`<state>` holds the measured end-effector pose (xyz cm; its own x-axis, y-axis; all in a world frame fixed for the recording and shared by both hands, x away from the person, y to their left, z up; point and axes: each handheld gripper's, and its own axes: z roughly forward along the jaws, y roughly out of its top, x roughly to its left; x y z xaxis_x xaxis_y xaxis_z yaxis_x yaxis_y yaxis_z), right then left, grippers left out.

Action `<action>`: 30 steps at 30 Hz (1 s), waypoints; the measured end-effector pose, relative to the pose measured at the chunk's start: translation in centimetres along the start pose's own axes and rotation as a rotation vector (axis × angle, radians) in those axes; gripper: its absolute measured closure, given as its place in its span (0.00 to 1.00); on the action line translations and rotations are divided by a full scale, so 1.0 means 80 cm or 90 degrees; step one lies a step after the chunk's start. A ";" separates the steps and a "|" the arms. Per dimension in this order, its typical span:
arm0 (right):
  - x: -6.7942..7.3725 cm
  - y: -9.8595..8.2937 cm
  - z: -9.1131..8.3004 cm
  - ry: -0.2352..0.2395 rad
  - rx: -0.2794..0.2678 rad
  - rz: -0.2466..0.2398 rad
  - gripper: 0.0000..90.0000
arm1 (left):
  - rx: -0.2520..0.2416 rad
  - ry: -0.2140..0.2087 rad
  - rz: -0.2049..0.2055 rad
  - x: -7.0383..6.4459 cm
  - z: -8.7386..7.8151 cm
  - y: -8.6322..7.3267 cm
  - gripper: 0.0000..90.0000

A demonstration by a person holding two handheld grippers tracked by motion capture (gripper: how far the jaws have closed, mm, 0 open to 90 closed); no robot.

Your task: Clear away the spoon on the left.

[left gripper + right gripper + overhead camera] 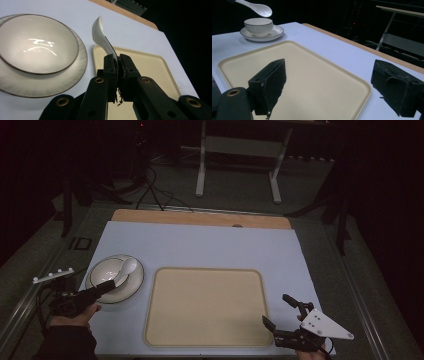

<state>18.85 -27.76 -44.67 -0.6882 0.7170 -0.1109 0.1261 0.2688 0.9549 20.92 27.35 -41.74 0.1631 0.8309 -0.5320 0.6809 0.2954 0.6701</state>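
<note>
A person is holding a white spoon (101, 35) by its handle in the left gripper (117, 62), whose jaws are pinching tight on the thin end. The spoon is hanging in the air above a bowl (111, 271), its scoop tilting out past the rim; in the right gripper view the spoon (259, 8) is clearly floating free of the bowl (258, 26), which is sitting on a plate (275, 33). The right gripper (281, 312) is waiting near the tray's (207, 307) near right corner, jaws spread wide and gripping nothing.

The risk, by the look of it, is lying in the grip itself: the jaws are catching only the narrow tip of a smooth, glazed handle, so the spoon could be pivoting or slipping out if the hand is swinging quickly. A drop from here would likely be striking the bowl's rim, chipping it or sending the spoon skidding off the plate. Carrying it low across to the tray could also be clipping the bowl and nudging it on the plate.

Everything is resting on a pale blue sheet (200, 245) covering a wooden table (200, 217). The room beyond is lying dark, with a white-legged desk frame (240, 165) and loose cables (155, 195) running over a grey floor.
</note>
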 end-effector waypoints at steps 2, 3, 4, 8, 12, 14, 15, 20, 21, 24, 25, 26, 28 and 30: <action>-0.001 0.000 0.000 -0.001 0.000 0.002 0.14 | -0.001 -0.004 -0.002 -0.003 0.003 -0.001 0.95; -0.002 -0.001 0.000 -0.002 0.001 0.004 0.14 | -0.003 -0.006 -0.006 -0.004 0.004 -0.001 0.95; -0.002 -0.001 0.000 -0.002 0.001 0.004 0.14 | -0.003 -0.006 -0.006 -0.004 0.004 -0.001 0.95; -0.002 -0.001 0.000 -0.003 0.002 0.007 0.14 | -0.006 -0.013 -0.002 -0.012 0.012 -0.004 0.95; -0.002 -0.001 0.000 -0.004 0.002 0.006 0.14 | -0.001 -0.013 0.004 -0.018 0.020 -0.008 0.95; -0.003 -0.001 0.000 -0.006 0.001 0.007 0.14 | -0.006 -0.017 -0.001 -0.020 0.023 -0.009 0.95; -0.003 -0.001 0.000 -0.006 0.001 0.009 0.14 | -0.004 -0.018 0.001 -0.022 0.025 -0.010 0.95; -0.004 -0.001 0.000 -0.007 0.000 0.009 0.14 | -0.014 -0.012 0.005 -0.032 0.032 -0.015 0.95; -0.003 -0.001 0.000 -0.008 0.001 0.008 0.14 | -0.015 -0.006 0.007 -0.033 0.034 -0.017 0.95; -0.003 -0.001 -0.001 -0.007 0.001 0.006 0.14 | -0.018 -0.005 -0.001 -0.036 0.041 -0.025 0.95; -0.003 -0.001 -0.001 -0.007 0.000 0.007 0.14 | -0.019 -0.002 -0.002 -0.037 0.044 -0.027 0.95; -0.003 -0.001 -0.001 -0.007 0.001 0.008 0.14 | -0.017 0.000 0.003 -0.039 0.046 -0.029 0.95; -0.003 -0.002 0.000 -0.007 0.001 0.009 0.14 | -0.021 0.007 0.007 -0.041 0.048 -0.031 0.95; -0.003 -0.002 0.000 -0.007 0.002 0.009 0.14 | -0.031 0.008 0.014 -0.047 0.050 -0.034 0.95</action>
<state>19.02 -28.01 -44.78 -0.6780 0.7283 -0.0999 0.1387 0.2602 0.9555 21.28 21.54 -43.63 0.1684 0.8429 -0.5110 0.6419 0.2997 0.7058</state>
